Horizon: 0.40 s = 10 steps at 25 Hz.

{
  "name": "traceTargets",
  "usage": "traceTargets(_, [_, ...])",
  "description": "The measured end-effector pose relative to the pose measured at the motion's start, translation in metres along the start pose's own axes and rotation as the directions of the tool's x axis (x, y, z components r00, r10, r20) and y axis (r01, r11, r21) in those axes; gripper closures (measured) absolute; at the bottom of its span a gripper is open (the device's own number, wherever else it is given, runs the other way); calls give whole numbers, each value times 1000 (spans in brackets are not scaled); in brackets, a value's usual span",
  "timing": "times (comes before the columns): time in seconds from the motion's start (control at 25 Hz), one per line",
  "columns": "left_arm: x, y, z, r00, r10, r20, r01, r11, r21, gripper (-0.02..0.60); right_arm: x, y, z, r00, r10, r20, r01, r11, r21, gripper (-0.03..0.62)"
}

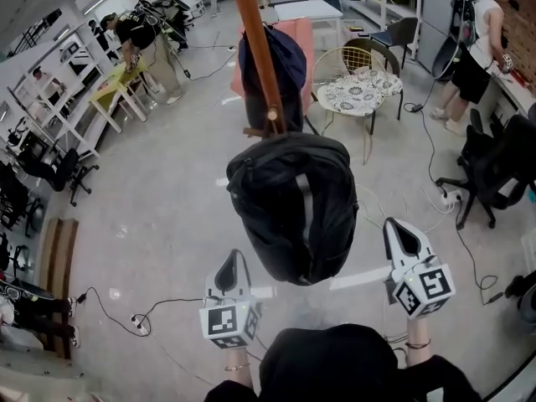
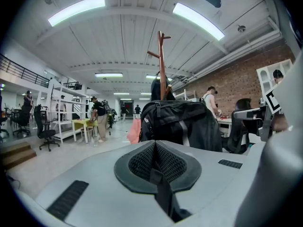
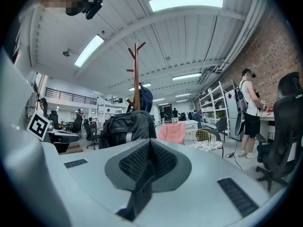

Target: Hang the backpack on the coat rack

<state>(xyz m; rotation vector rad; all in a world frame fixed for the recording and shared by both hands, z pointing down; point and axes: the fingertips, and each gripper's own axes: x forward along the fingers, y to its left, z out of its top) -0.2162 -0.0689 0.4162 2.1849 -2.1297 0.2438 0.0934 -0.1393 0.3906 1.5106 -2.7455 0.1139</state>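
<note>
Left gripper (image 1: 234,262) and right gripper (image 1: 402,229) both have jaws fully closed on nothing and sit apart from the black backpack (image 1: 293,208), which hangs ahead between them from a coat rack (image 1: 255,40) peg, so it probably needs no holding.

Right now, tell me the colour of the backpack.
The backpack is black with a grey stripe, clearest in the head view.

Left tool (image 1: 232,268) closed, right tool (image 1: 403,231) closed
</note>
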Motion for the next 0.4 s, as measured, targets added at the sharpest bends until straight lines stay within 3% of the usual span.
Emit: traceTargets(0.4, [-4, 0, -2, 1000, 17, 0, -17, 1000, -8, 568, -2, -2, -2, 1000, 5, -2, -5, 1000, 12, 582])
